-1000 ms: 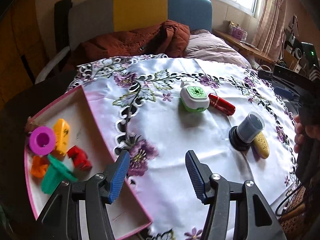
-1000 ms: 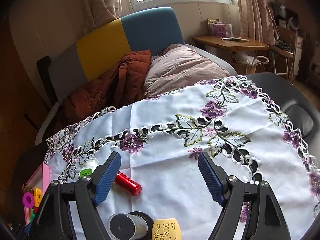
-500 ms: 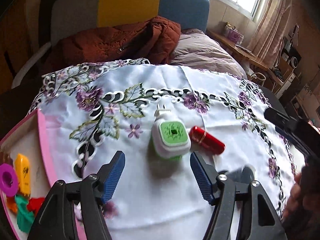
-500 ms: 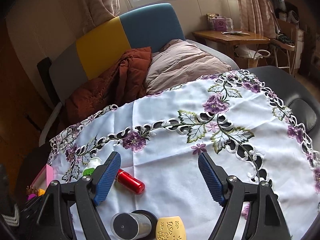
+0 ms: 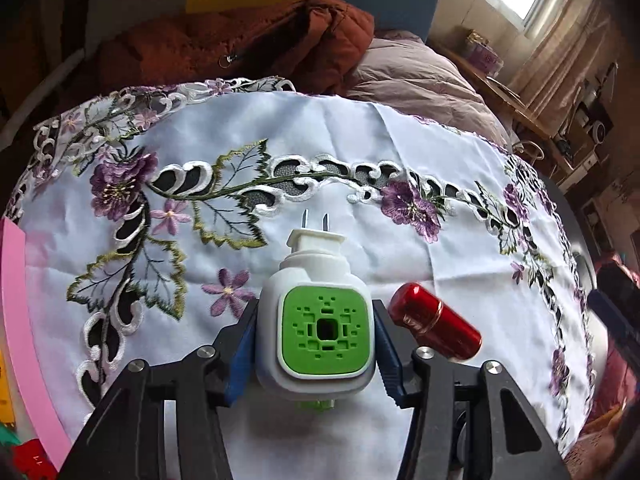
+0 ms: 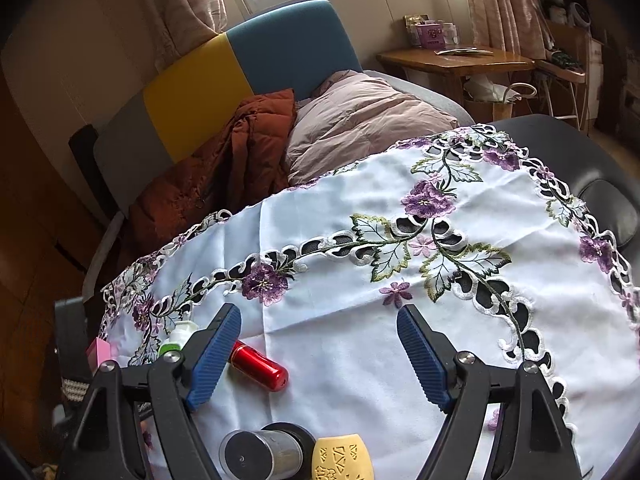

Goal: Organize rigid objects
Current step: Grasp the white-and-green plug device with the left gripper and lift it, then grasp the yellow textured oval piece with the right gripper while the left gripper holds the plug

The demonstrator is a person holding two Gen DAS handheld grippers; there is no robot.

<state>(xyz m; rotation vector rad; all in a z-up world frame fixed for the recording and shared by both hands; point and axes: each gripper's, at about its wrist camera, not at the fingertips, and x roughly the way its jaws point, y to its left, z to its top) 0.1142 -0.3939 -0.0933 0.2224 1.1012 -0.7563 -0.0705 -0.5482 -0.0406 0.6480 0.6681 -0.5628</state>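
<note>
While the left gripper [image 5: 316, 344] closes its jaws around the white-and-green plug-in device [image 5: 316, 328], the blue pads look to be touching its sides, so the grasp step is in hand. That device lies between the fingers on the embroidered tablecloth [image 5: 360, 128], prongs pointing away, with a red cylinder [image 5: 434, 328] just right of the right finger. Next comes a firm squeeze, a lift, and probably a carry left to the pink tray [image 5: 24, 320]. The right gripper [image 6: 320, 356] hangs wide open, empty.

No text can be read. The yellow piece [image 6: 342, 457] bears embossed marks too small to make out; the red piece [image 5: 30, 465] shows faint illegible marks.
</note>
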